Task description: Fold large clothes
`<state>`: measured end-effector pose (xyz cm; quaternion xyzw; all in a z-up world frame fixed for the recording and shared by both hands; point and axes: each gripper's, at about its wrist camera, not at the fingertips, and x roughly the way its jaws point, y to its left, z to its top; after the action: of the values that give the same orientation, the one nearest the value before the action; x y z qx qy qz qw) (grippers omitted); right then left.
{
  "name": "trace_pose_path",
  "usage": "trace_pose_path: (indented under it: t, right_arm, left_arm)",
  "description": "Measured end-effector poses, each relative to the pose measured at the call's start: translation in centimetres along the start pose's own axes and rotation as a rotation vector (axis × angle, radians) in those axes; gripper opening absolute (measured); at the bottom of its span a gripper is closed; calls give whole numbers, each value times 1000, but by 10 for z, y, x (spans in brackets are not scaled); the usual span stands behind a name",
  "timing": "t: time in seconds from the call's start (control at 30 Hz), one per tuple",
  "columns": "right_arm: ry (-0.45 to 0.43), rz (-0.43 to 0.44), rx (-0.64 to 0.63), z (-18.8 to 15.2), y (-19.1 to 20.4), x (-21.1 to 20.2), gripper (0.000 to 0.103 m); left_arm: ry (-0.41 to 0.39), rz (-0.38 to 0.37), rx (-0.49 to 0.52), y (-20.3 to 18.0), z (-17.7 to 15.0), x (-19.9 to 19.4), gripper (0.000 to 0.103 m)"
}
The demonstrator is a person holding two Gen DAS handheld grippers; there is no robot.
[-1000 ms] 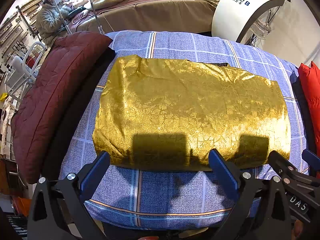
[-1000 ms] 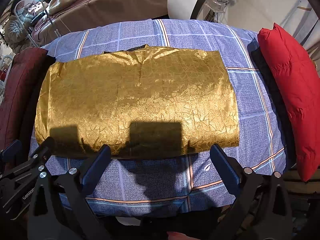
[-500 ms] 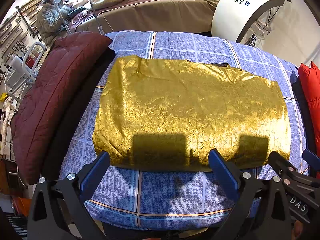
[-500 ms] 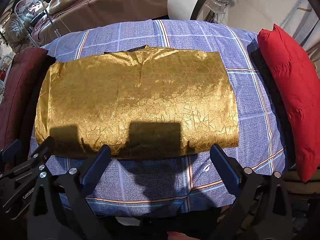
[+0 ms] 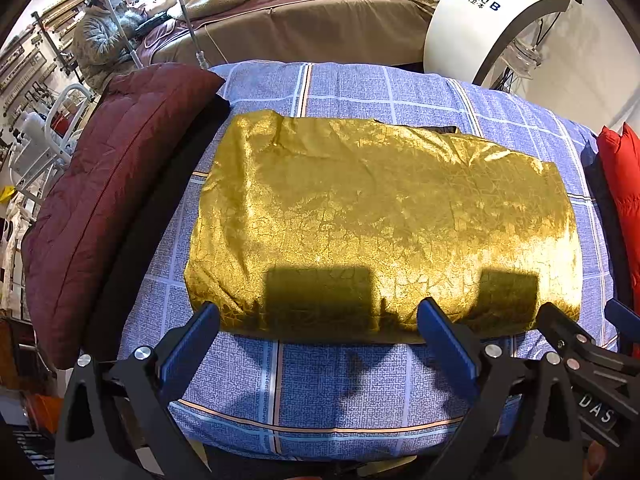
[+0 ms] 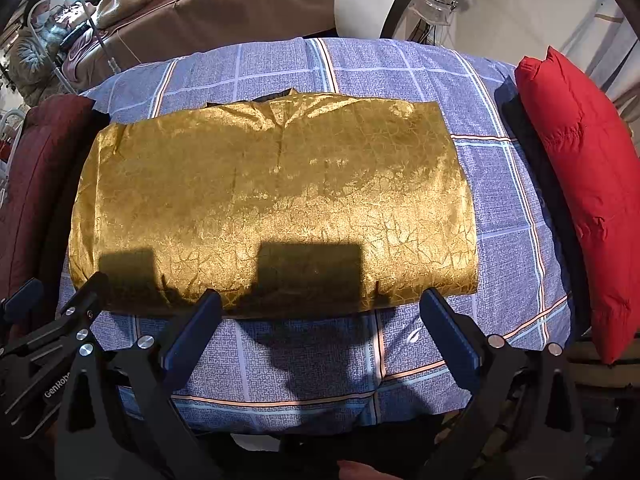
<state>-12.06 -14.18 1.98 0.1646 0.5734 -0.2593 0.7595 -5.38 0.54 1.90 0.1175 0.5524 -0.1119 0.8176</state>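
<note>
Blue plaid bedspread [image 5: 340, 380] under gold garment [image 5: 380, 216]

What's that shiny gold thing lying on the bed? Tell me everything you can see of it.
The gold garment is a glossy, metallic-looking fabric with a crackled pattern, folded into a wide, puffy rectangle. A dark lining or collar peeks out at its far edge. It lies flat on the blue checked bedcover, between a maroon jacket and a red jacket. Both tongs, left and right, are open just short of its near edge, casting shadows on it.
</note>
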Motion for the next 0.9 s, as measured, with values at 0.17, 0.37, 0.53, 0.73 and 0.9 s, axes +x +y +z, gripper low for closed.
trace_pose_path:
  t: [0.17, 0.37, 0.53, 0.73, 0.9]
  right_arm:
    - [-2, 0, -2, 1, 0, 0, 98]
    - [-5, -2, -2, 1, 1, -1, 98]
    - [-6, -2, -3, 0, 1, -2, 98]
    - [-9, -5, -4, 0, 1, -4, 98]
    - [-8, -4, -3, 0, 1, -5, 98]
  left_arm:
    - [-1, 0, 2, 0, 0, 0, 97]
    - [-3, -3, -2, 1, 0, 0, 97]
    - [-6, -2, -4, 0, 0, -1, 97]
    - [-5, -2, -4, 0, 0, -1, 97]
    - [-6, -1, -4, 0, -1, -2, 97]
